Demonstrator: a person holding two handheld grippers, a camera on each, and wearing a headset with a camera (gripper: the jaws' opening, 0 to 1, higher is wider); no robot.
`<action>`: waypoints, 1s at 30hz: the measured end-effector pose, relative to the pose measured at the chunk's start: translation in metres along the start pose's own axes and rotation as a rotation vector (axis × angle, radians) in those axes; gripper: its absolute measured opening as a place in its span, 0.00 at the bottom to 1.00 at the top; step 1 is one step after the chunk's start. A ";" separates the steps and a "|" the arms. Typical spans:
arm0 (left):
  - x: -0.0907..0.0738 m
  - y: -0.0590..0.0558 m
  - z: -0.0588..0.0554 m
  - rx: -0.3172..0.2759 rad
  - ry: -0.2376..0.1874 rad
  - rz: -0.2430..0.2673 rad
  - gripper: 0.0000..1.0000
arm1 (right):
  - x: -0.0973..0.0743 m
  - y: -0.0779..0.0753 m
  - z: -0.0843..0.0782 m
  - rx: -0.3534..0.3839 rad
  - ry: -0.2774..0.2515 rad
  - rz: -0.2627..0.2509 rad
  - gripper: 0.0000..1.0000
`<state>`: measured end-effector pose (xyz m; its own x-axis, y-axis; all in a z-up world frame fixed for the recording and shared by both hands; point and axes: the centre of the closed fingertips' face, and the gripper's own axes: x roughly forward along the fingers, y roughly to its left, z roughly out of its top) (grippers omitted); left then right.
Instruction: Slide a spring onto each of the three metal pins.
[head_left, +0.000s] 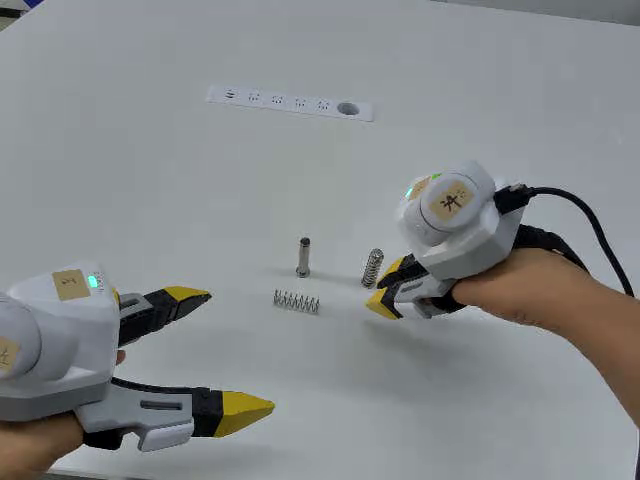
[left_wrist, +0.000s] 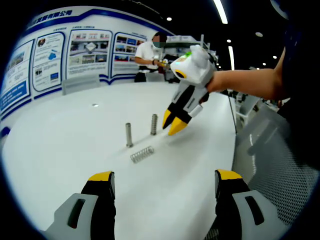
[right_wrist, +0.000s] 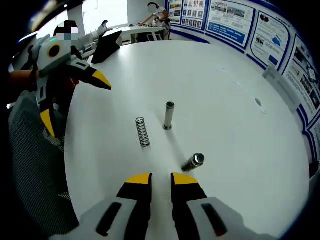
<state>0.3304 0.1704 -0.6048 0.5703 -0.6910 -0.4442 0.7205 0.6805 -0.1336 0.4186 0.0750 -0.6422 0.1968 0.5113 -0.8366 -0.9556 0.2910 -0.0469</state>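
Note:
A bare metal pin (head_left: 303, 257) stands upright mid-table. To its right stands a second pin wearing a spring (head_left: 372, 266). A loose spring (head_left: 297, 301) lies flat in front of them. My right gripper (head_left: 387, 288) hovers just right of the sprung pin, with only a narrow gap between its jaws and nothing in them. Its own view has the sprung pin (right_wrist: 193, 161) just ahead of the right gripper (right_wrist: 161, 179), with the loose spring (right_wrist: 143, 132) and bare pin (right_wrist: 169, 116) beyond. My left gripper (head_left: 225, 350) stands wide open and empty at the lower left, facing the loose spring (left_wrist: 142, 154).
A white power strip (head_left: 290, 102) lies at the back of the white table (head_left: 150, 180). The right gripper's black cable (head_left: 590, 225) trails off to the right. People stand at benches far behind.

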 end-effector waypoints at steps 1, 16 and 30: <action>0.000 0.000 0.000 0.000 0.000 0.000 0.83 | 0.002 0.003 0.001 -0.007 0.000 0.008 0.16; -0.001 0.000 0.000 -0.001 0.000 0.004 0.83 | 0.013 0.017 0.022 -0.060 -0.015 0.049 0.16; -0.002 0.000 -0.001 -0.001 0.005 0.004 0.83 | 0.031 0.024 0.035 -0.109 -0.013 0.082 0.16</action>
<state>0.3283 0.1720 -0.6048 0.5712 -0.6868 -0.4494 0.7175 0.6837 -0.1329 0.4094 0.1262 -0.6496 0.1191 0.5407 -0.8327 -0.9867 0.1581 -0.0384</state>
